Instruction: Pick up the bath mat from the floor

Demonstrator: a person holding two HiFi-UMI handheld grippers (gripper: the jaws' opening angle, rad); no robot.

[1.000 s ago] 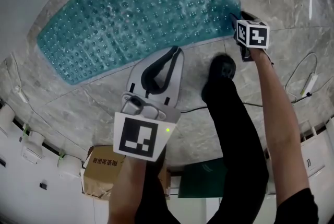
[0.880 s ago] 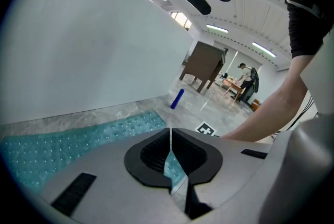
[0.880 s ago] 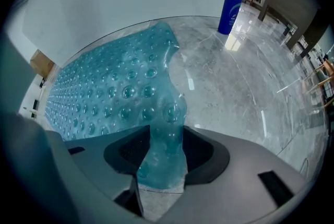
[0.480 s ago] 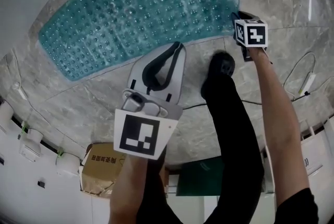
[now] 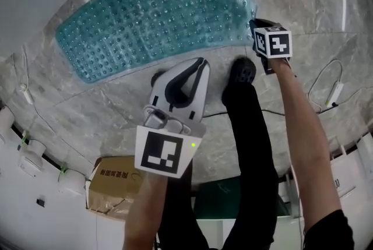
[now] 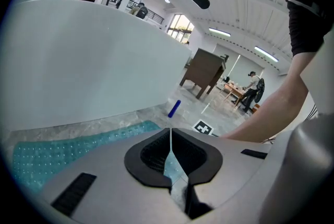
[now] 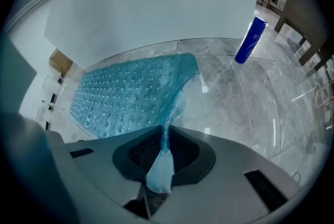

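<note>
The teal, bubble-textured bath mat (image 5: 157, 16) lies flat on the grey marble floor beside a white tub wall. My right gripper (image 5: 254, 24) is at the mat's near right corner. In the right gripper view the jaws of that gripper (image 7: 166, 134) are closing, and the pads pinch the lifted, folded corner of the mat (image 7: 130, 95). My left gripper (image 5: 201, 62) hovers above the mat's near edge, jaws shut with nothing between them. The left gripper view shows this gripper (image 6: 170, 131) above the mat (image 6: 52, 147).
A blue bottle (image 7: 250, 40) lies on the floor beyond the mat's right end. The person's black shoe (image 5: 242, 71) stands just short of the mat. A cardboard box (image 5: 113, 182) and a green bag (image 5: 233, 199) sit behind. A white cable (image 5: 332, 77) trails at right.
My right gripper has edged left onto the mat's corner. The left gripper has drifted slightly right and forward. The mat itself still lies on the floor.
</note>
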